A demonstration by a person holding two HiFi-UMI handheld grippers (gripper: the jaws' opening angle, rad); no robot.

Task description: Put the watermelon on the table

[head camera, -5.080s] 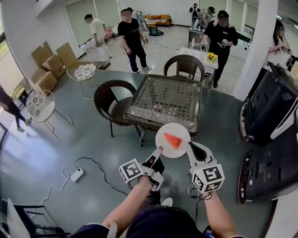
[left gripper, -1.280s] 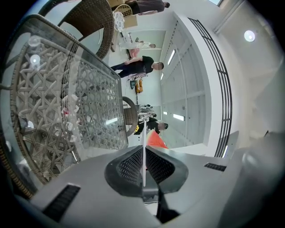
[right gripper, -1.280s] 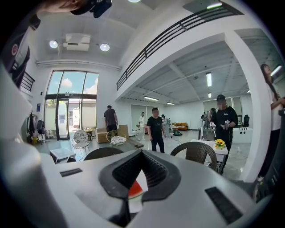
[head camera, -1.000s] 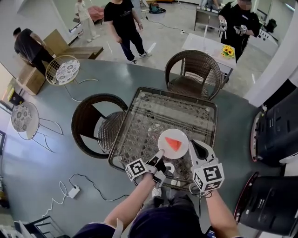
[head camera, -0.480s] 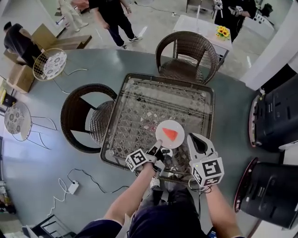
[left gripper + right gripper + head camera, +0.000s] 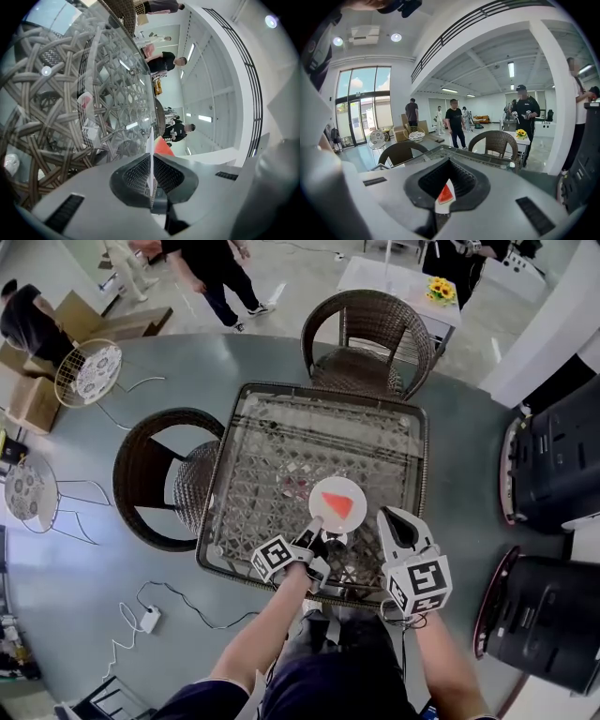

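A red watermelon wedge lies on a small white plate. My left gripper is shut on the plate's near rim and holds it over the front part of the glass-topped wicker table. The frames do not show whether the plate touches the glass. In the left gripper view the plate stands edge-on between the pads, with the watermelon just past them. My right gripper hangs beside the plate's right edge, tips together, holding nothing. Through its slit, the right gripper view shows the watermelon.
Two wicker chairs stand at the table, one at the left and one at the far side. Black equipment lines the right. A power strip and cable lie on the floor at the left. People stand at the back.
I have come up to the table. The plate, earlier short of its front edge, is now over the glass and a little further in. Both grippers keep their hold and spacing.
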